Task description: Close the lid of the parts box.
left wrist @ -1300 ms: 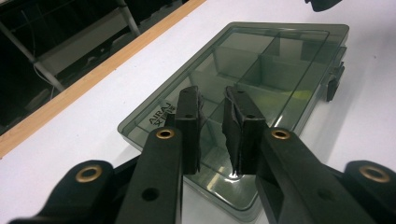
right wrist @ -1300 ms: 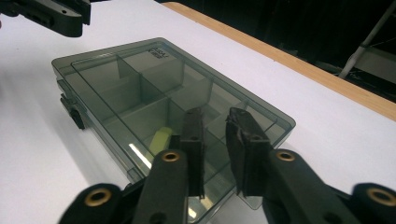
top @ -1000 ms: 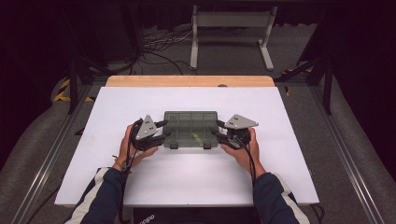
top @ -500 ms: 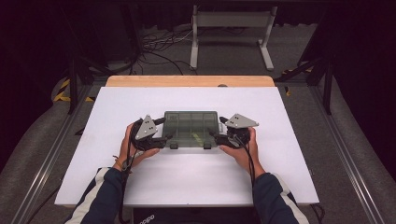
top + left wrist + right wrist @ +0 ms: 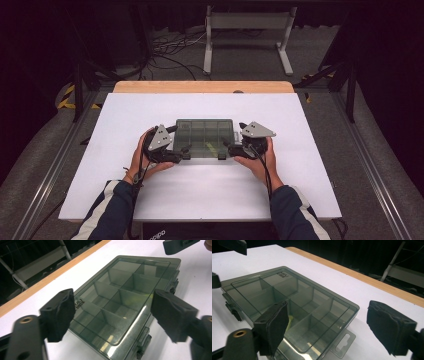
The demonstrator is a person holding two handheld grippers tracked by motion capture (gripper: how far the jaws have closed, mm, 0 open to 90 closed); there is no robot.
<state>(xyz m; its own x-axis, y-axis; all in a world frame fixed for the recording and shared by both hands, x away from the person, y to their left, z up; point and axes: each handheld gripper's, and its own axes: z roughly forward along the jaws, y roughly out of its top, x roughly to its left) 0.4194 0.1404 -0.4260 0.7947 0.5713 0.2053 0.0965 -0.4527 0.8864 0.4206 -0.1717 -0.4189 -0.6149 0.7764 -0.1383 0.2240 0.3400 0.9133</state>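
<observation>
- High view: a smoky clear compartment box [image 5: 204, 137] lies lid shut near the middle of the white table [image 5: 150, 110]. The left gripper [image 5: 181, 150] sits at its near left corner and the right gripper [image 5: 229, 146] at its near right corner. The hands partly cover both grippers, so their jaw gaps are hard to judge here. A wooden edge [image 5: 202, 86] runs along the table's far side. Beyond it are dark floor, loose cables [image 5: 167, 50] and a grey metal stand [image 5: 247, 35].
- Left gripper view: the jaws stand wide apart, straddling the box's corner and holding nothing. A small printed label [image 5: 78, 304] on the lid is too blurred to read. A faint yellow-green item [image 5: 136, 298] shows through the lid, unclear.
- Right gripper view: the jaws gape wide and grip nothing, the box's hang tab [image 5: 343, 343] below and between them. The lid's label [image 5: 283, 274] is unreadable.
</observation>
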